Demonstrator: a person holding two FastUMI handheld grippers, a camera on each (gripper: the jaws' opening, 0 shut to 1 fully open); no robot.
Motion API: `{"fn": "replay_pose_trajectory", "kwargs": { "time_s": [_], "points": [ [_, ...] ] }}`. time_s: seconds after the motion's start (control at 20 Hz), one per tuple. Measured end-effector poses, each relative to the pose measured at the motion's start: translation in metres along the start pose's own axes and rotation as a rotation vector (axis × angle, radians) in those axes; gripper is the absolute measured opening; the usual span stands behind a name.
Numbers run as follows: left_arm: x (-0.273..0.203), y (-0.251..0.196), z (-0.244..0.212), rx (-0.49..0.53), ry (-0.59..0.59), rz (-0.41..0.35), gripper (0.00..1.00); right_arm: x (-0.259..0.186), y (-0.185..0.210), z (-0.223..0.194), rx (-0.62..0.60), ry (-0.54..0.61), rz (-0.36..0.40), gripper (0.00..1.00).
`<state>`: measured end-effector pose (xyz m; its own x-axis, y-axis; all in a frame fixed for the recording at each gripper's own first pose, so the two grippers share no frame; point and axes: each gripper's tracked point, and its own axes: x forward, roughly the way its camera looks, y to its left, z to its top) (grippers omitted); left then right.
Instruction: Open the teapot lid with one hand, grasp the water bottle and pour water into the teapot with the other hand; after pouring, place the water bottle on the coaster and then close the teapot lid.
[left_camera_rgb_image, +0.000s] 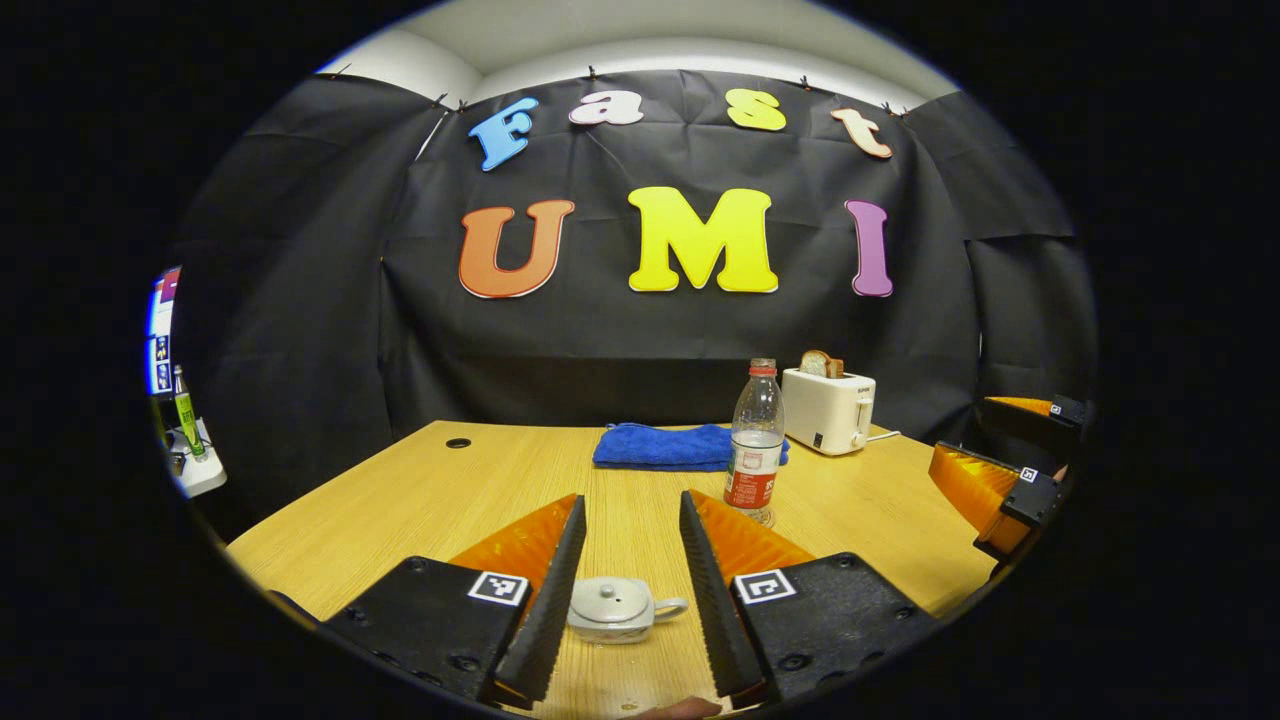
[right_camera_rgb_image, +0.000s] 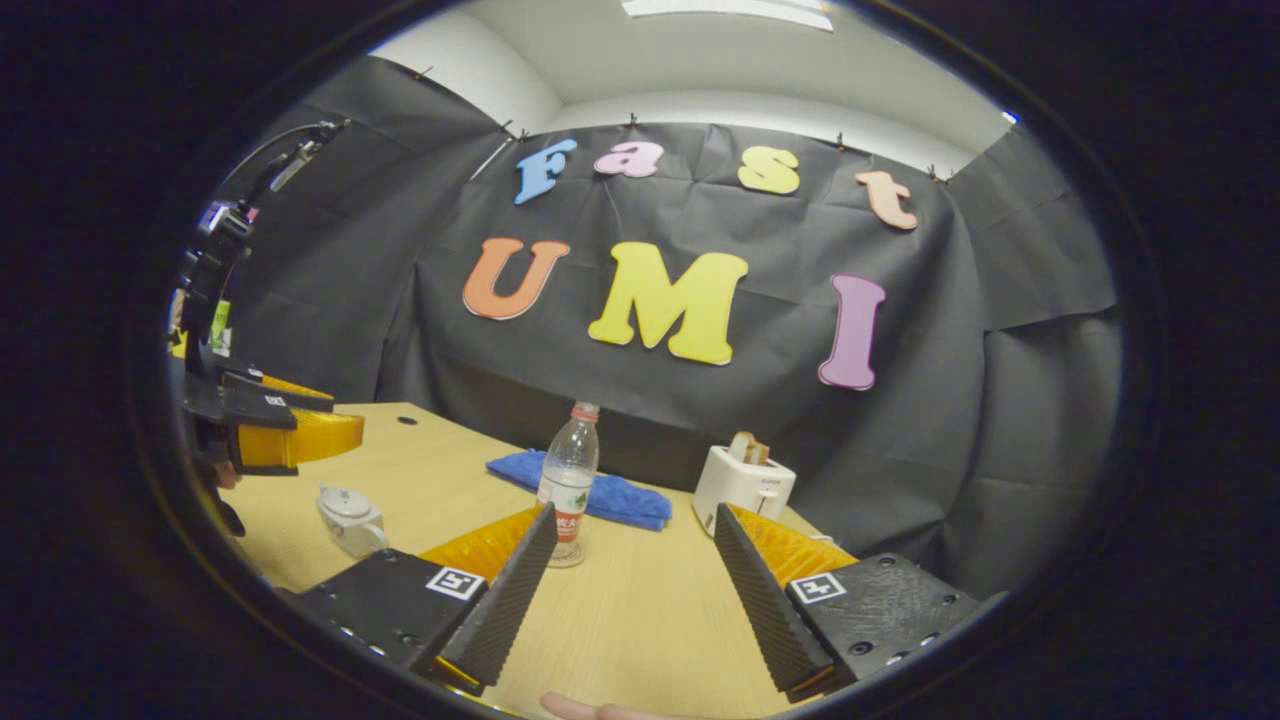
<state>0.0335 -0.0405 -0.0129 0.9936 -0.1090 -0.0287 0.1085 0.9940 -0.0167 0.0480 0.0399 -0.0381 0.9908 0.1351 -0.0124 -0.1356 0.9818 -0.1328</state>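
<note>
The left gripper (left_camera_rgb_image: 632, 590) is held with jaws apart above the teapot (left_camera_rgb_image: 612, 607), apparently lined up for its lid. Beyond the teapot, the water bottle (right_camera_rgb_image: 568, 482) is faced by the right gripper (right_camera_rgb_image: 632, 590), jaws apart.

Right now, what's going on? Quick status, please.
Both grippers open, holding nothing: left, right. Teapot lid on, bottle capped, untouched. Nothing in the way.
</note>
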Motion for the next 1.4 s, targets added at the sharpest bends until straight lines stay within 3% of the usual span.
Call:
{"fn": "replay_pose_trajectory", "kwargs": {
  "time_s": [0.1, 0.15, 0.25, 0.3, 0.6, 0.9, 1.1, 1.4],
  "points": [
    [-0.008, -0.002, 0.011, -0.008, -0.014, -0.007, 0.81, -0.009, -0.004, 0.012, 0.030, -0.006, -0.015, 0.98],
    [-0.011, -0.003, 0.017, -0.010, -0.024, -0.012, 0.85, -0.011, -0.007, 0.014, 0.044, -0.003, -0.023, 0.95],
    [-0.020, -0.001, 0.025, -0.020, -0.031, -0.008, 0.96, -0.015, -0.012, 0.009, 0.083, 0.041, -0.040, 0.98],
    [-0.023, 0.000, 0.028, -0.029, -0.032, -0.009, 0.98, -0.014, -0.013, 0.004, 0.111, 0.069, -0.040, 0.95],
    [-0.027, 0.010, 0.026, -0.014, -0.012, 0.010, 0.98, -0.011, -0.017, -0.011, 0.190, 0.141, -0.042, 0.98],
    [-0.024, 0.002, 0.018, 0.006, 0.011, -0.002, 0.98, -0.014, -0.027, -0.008, 0.171, 0.134, -0.074, 0.95],
    [-0.023, 0.014, 0.015, 0.055, 0.009, 0.043, 0.98, -0.014, -0.027, -0.011, 0.174, 0.139, -0.075, 0.98],
    [-0.020, 0.021, 0.011, 0.029, 0.029, 0.065, 0.98, -0.007, -0.024, -0.021, 0.181, 0.167, -0.062, 0.95]
  ]
}}
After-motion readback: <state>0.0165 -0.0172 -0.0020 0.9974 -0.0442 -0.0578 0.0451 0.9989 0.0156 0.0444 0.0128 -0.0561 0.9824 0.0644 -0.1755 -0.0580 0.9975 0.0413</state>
